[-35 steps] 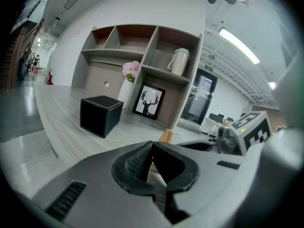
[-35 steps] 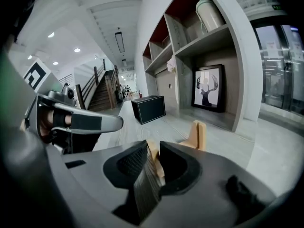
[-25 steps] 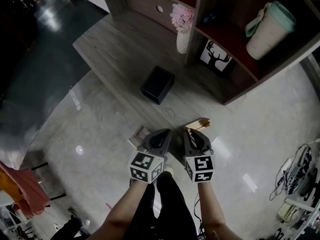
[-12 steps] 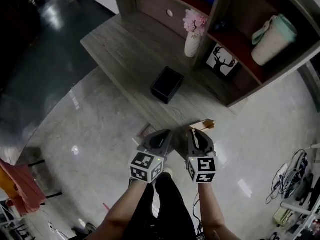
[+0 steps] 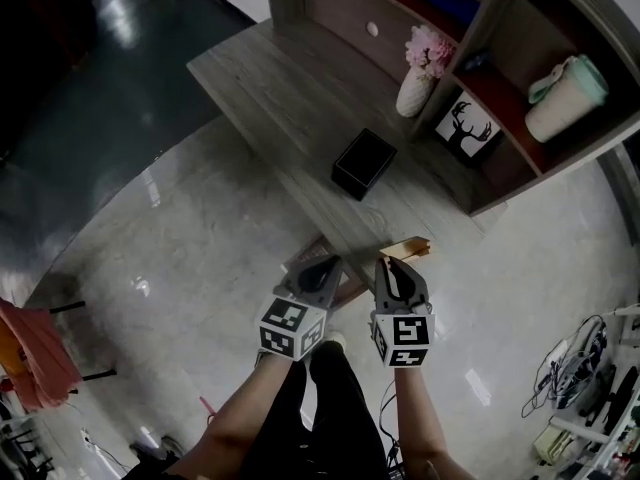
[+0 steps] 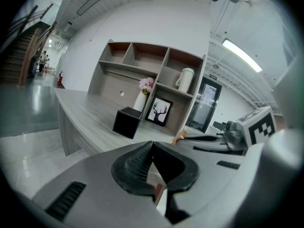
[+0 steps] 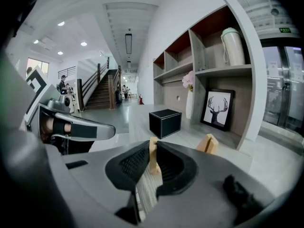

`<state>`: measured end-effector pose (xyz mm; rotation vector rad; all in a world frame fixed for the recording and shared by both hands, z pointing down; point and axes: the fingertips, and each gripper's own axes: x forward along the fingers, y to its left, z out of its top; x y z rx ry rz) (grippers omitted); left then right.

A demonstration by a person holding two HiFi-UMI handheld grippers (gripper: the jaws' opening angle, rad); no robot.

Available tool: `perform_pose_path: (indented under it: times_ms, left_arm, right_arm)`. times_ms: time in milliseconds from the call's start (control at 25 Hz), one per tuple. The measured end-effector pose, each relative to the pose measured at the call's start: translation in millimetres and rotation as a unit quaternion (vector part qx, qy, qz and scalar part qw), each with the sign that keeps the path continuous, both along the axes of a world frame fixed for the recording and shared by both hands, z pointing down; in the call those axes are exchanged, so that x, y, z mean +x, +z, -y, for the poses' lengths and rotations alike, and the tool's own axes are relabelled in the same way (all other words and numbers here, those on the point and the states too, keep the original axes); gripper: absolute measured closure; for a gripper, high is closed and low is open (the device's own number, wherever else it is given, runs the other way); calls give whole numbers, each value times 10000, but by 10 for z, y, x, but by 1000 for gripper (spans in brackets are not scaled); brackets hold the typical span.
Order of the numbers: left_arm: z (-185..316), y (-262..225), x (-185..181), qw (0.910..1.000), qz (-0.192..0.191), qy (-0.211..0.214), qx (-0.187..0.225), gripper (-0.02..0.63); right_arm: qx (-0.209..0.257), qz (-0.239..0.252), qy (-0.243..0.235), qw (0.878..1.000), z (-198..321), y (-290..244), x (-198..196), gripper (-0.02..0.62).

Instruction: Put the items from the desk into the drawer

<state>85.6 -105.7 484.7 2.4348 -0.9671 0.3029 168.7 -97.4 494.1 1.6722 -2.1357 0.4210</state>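
Observation:
A black box stands on the grey wooden desk. It also shows as the black box in the left gripper view and as the black box in the right gripper view. At the desk's front edge my right gripper is shut on a light wooden handle. A thin upright part of that wooden handle sits between the pads of the right gripper. My left gripper hangs beside it over a brown drawer. The left gripper is shut and holds nothing.
A shelf unit stands on the desk's far side. It holds a deer picture and a pale lidded cup, with a vase of pink flowers beside it. Glossy floor surrounds the desk. Cables lie at the right.
Both grippers have drawn back from the desk edge towards the person, the right one keeping its hold on the handle. The brown drawer shows further out under the edge.

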Motion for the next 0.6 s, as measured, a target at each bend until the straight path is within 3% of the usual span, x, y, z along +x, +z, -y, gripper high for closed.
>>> perform_pose_path:
  times_ms: [600]
  left_arm:
    - [-146,34,-880,9984,37,-556,4,595]
  right_arm:
    - [-65,-100,-799,9967,-117,-27,-961,543]
